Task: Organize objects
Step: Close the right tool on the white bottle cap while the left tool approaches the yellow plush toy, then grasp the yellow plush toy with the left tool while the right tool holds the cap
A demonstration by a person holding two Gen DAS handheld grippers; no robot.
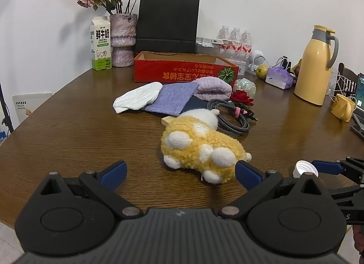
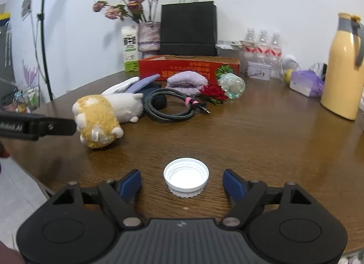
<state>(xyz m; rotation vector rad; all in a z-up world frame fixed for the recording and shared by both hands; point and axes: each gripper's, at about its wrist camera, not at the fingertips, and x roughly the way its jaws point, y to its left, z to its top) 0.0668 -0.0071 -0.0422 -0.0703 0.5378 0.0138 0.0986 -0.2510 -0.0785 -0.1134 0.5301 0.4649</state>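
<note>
A yellow and white plush toy (image 1: 200, 148) lies on the brown wooden table (image 1: 79, 132). My left gripper (image 1: 180, 170) stands open just in front of it, and its right finger (image 1: 246, 172) is against the toy's near end. In the right wrist view that finger (image 2: 45, 125) meets the plush toy (image 2: 100, 118). A white screw cap (image 2: 186, 176) rests upside down on the table between the blue pads (image 2: 130, 183) of my right gripper (image 2: 182, 182). There is a gap on each side of the cap. The cap (image 1: 304, 168) also shows at the right gripper (image 1: 329, 168).
Behind the toy lie a coiled black cable (image 1: 229, 116), a white cloth (image 1: 136, 100), a blue-purple cloth (image 1: 173, 100), a lavender towel (image 1: 213, 89) and a red flower (image 1: 242, 98). An open red box (image 1: 182, 70) stands further back. A yellow thermos (image 1: 316, 66) and a mug (image 1: 342, 107) are at right.
</note>
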